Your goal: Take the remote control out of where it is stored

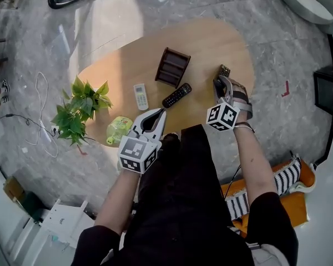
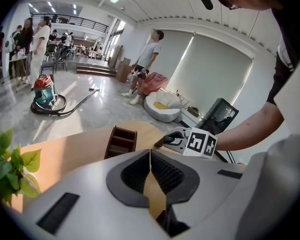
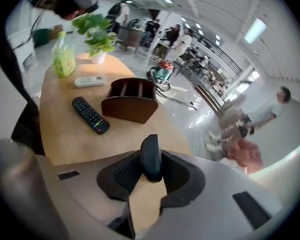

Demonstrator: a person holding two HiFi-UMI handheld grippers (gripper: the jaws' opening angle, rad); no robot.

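Observation:
A dark remote control point(image 3: 151, 156) stands on end between the pads of my right gripper point(image 3: 149, 170), which is shut on it. In the head view that gripper point(image 1: 220, 83) is over the table's right side with the remote's end point(image 1: 225, 71) sticking out past its tips. The brown wooden remote holder point(image 1: 172, 66) stands mid-table, left of the right gripper; its slots look empty. My left gripper point(image 1: 157, 117) hangs at the table's near edge, shut and empty, its pads point(image 2: 157, 171) pressed together. It points toward the holder point(image 2: 121, 141) and the right gripper point(image 2: 172, 138).
A black remote point(image 1: 176, 95) and a white remote point(image 1: 140, 96) lie flat on the wooden table point(image 1: 222, 43) in front of the holder. A green bottle point(image 1: 119, 129) and a potted plant point(image 1: 77, 111) sit at the left edge. Marble floor surrounds the table; people stand far off.

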